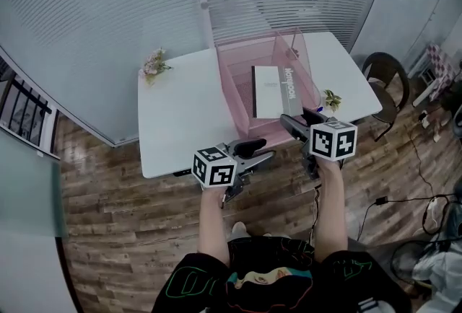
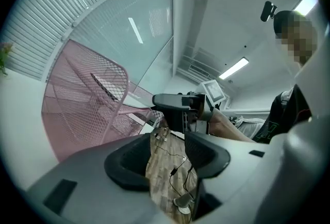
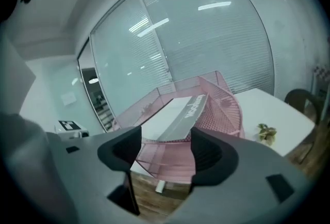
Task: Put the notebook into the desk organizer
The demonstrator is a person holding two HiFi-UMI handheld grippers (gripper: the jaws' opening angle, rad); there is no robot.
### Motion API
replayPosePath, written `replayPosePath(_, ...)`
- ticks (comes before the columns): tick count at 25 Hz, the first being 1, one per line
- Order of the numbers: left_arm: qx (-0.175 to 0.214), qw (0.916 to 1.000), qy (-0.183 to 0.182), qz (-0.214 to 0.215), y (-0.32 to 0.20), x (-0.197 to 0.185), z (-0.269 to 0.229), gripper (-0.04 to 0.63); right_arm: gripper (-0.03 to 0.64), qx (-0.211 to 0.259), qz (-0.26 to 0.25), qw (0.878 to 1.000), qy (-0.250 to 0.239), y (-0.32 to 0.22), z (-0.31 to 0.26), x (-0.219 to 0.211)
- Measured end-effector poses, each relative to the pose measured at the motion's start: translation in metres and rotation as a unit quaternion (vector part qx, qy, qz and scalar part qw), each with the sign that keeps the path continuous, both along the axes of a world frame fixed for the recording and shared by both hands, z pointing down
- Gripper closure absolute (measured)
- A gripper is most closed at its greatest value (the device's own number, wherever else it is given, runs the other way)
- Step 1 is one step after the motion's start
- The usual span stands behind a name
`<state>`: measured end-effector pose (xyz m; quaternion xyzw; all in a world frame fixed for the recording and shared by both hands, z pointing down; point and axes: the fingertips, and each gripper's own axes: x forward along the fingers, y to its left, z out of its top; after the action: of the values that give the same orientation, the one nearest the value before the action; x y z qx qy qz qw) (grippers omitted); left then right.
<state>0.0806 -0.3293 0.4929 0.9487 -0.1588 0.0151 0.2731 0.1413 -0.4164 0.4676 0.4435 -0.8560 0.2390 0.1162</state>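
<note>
A pink mesh desk organizer [image 1: 231, 81] stands on the white table [image 1: 180, 124]. The grey-and-white notebook [image 1: 273, 91] lies inside it, leaning on the right wall. In the right gripper view the notebook [image 3: 180, 114] rests in the organizer [image 3: 227, 104] beyond the jaws. My right gripper [image 1: 299, 119] is open just off the organizer's front right corner, with nothing between its jaws [image 3: 165, 153]. My left gripper [image 1: 261, 149] hangs past the table's front edge, open and empty [image 2: 167, 158], with the organizer [image 2: 87, 99] to its left.
A flower sprig [image 1: 154, 63] lies at the table's far left corner and a small plant [image 1: 330, 99] at the right edge. A dark chair [image 1: 386, 81] stands to the right. Cables [image 1: 404, 196] run over the wooden floor. A glass wall with blinds is behind.
</note>
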Motion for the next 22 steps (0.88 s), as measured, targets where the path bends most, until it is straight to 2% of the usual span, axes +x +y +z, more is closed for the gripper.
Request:
replayPosePath(3,0.000,0.9998,-0.003,0.021,0.004,0.007,0.001,0.390,0.333,0.011,0.010,0.990,0.139,0.004,0.013,0.006)
replayPosePath(5,0.000,0.9997,-0.002,0.025,0.005,0.010,0.001,0.391,0.333,0.020,0.016,0.982,0.188,0.005,0.015,0.011)
replayPosePath(7,0.007,0.9997,0.002,0.022,0.003,0.013,-0.001,0.399,0.333,0.039,0.031,0.984,0.172,0.006,0.009,0.016)
replayPosePath(11,0.041,0.9990,0.016,0.011,-0.003,0.019,-0.015,0.462,0.344,0.091,0.057,0.987,0.120,0.010,-0.009,0.030)
replayPosePath(12,0.052,0.9985,0.017,0.007,-0.004,0.022,-0.019,0.477,0.366,0.103,0.063,0.986,0.112,0.013,-0.013,0.034)
replayPosePath(14,0.078,0.9969,0.012,-0.006,-0.006,0.027,-0.025,0.516,0.461,0.129,0.076,0.984,0.101,0.019,-0.021,0.043)
replayPosePath(16,0.105,0.9942,0.000,-0.025,-0.008,0.032,-0.033,0.592,0.521,0.153,0.088,0.980,0.090,0.025,-0.030,0.052)
replayPosePath(18,0.133,0.9900,-0.017,-0.044,-0.011,0.035,-0.041,0.603,0.594,0.171,0.093,0.977,0.082,0.030,-0.039,0.057)
replayPosePath(22,0.184,0.9790,-0.041,-0.077,-0.012,0.046,-0.059,0.601,0.614,0.209,0.103,0.971,0.042,0.049,-0.057,0.071)
